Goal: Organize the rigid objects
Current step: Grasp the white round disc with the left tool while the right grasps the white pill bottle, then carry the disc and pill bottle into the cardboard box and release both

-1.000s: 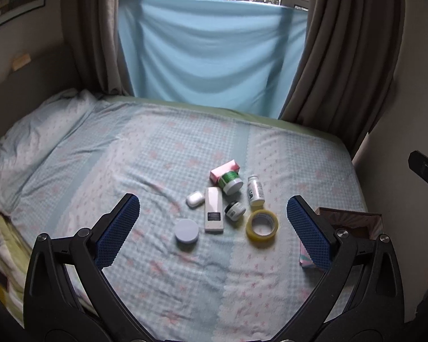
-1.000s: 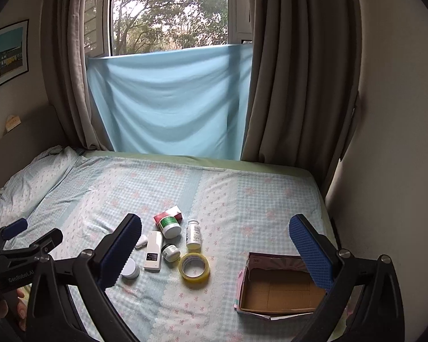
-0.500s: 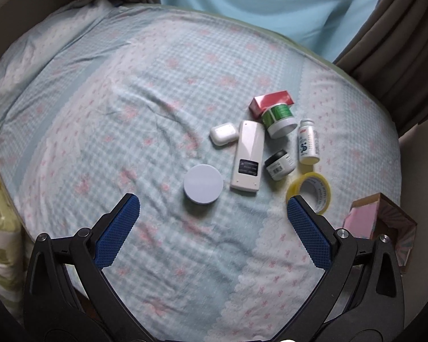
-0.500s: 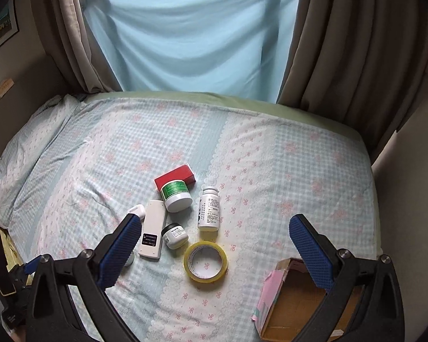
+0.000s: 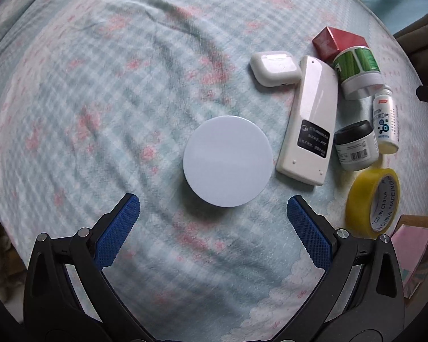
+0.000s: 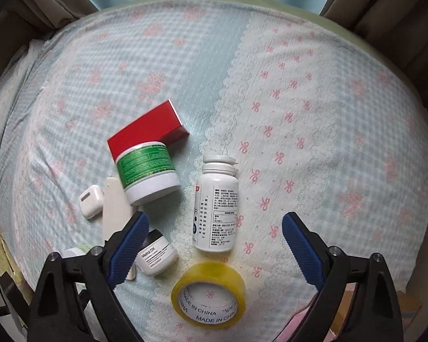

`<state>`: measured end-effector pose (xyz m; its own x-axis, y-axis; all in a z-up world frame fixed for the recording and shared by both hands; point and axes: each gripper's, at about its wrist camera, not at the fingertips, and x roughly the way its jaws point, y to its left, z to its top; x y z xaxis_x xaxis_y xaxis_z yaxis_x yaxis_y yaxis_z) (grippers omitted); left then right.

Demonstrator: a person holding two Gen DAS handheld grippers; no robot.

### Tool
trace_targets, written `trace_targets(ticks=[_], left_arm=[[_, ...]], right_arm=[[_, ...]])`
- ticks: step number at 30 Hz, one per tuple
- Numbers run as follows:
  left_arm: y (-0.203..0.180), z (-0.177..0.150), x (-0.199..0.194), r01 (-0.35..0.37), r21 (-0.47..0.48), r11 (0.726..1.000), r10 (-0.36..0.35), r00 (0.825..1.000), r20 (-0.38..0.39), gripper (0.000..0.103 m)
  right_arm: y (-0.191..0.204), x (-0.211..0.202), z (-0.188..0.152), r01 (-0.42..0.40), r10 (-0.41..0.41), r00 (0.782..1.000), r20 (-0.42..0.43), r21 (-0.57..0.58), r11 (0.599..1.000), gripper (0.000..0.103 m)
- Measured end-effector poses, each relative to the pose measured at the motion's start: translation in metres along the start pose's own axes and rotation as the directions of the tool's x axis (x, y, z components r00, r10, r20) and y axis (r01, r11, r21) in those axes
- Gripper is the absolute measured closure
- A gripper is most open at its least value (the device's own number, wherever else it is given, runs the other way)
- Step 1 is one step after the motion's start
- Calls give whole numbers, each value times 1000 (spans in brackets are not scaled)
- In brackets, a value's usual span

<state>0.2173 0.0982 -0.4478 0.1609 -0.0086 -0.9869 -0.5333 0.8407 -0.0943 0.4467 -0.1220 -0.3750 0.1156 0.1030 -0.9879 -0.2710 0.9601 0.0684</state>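
My fingers point down at the bed [image 5: 100, 91], its sheet checked pale blue with pink flowers; a round white disc [image 5: 227, 161] lies just ahead of my left fingers [image 5: 309, 235]. Beyond my right fingers [image 6: 299, 252] lie a white bottle [image 6: 216, 208], tape roll [image 6: 209, 295], small jar [image 6: 156, 258], green-labelled jar [image 6: 147, 172], red box [image 6: 145, 131], white remote [image 5: 308, 121], earbud case [image 5: 274, 68]; a cardboard box [image 5: 413, 249] lies outside my left pair.

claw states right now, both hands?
Left claw: open, empty, above the round lid.
Right claw: closing, nothing gripped, white bottle between its fingers.
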Motion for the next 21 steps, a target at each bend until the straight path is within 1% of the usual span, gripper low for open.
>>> trace_targets(ticks=[1, 3, 8, 10, 11, 12, 14, 15, 16, 17, 18, 19, 21], left_arm=[[0, 1, 7, 1, -6, 1000, -1, 1000, -4, 1], [0, 4, 18, 5, -7, 1000, -5, 1000, -9, 1], [-5, 13, 38, -16, 16, 1000, 16, 1000, -10, 2], [-5, 16, 43, -13, 12, 1000, 13, 1000, -12, 9], [-5, 18, 46, -14, 11, 1000, 14, 1000, -16, 16], [-6, 19, 48, -23, 13, 1000, 23, 1000, -20, 19], [-9, 22, 51, -38, 25, 999, 39, 999, -16, 22], [-11, 25, 51, -41, 32, 999, 41, 999, -14, 25], [-15, 29, 50, -41, 39, 998, 42, 999, -13, 27], [-22, 35, 49, -39, 49, 998, 40, 999, -12, 32], [-26, 37, 50, -45, 63, 997, 46, 999, -11, 34], [-32, 40, 49, -61, 77, 995, 62, 998, -13, 34], [-38, 42, 49, -77, 98, 992, 78, 997, -6, 34]], right_arm=[[-1, 12, 3, 6, -6, 1000, -24, -2, 1000, 16], [-2, 32, 6, 8, -8, 998, -61, 4, 1000, 17], [-4, 66, 7, 32, -32, 990, -139, -5, 999, 17], [-2, 74, 8, 37, -40, 987, -158, -21, 999, 23], [-2, 78, 9, 37, -41, 985, -165, -25, 999, 25], [-2, 82, 10, 37, -41, 985, -170, -26, 999, 27], [-3, 89, 13, 40, -43, 982, -181, -21, 999, 28], [-4, 92, 14, 42, -44, 982, -185, -17, 999, 32], [-5, 93, 16, 40, -41, 981, -190, -13, 999, 37], [-5, 96, 17, 36, -37, 980, -195, -8, 999, 40], [-6, 97, 19, 30, -29, 980, -197, -1, 1000, 44], [-6, 97, 19, 17, -15, 980, -197, 6, 1000, 50], [-5, 98, 20, -6, 9, 981, -196, 17, 1000, 56]])
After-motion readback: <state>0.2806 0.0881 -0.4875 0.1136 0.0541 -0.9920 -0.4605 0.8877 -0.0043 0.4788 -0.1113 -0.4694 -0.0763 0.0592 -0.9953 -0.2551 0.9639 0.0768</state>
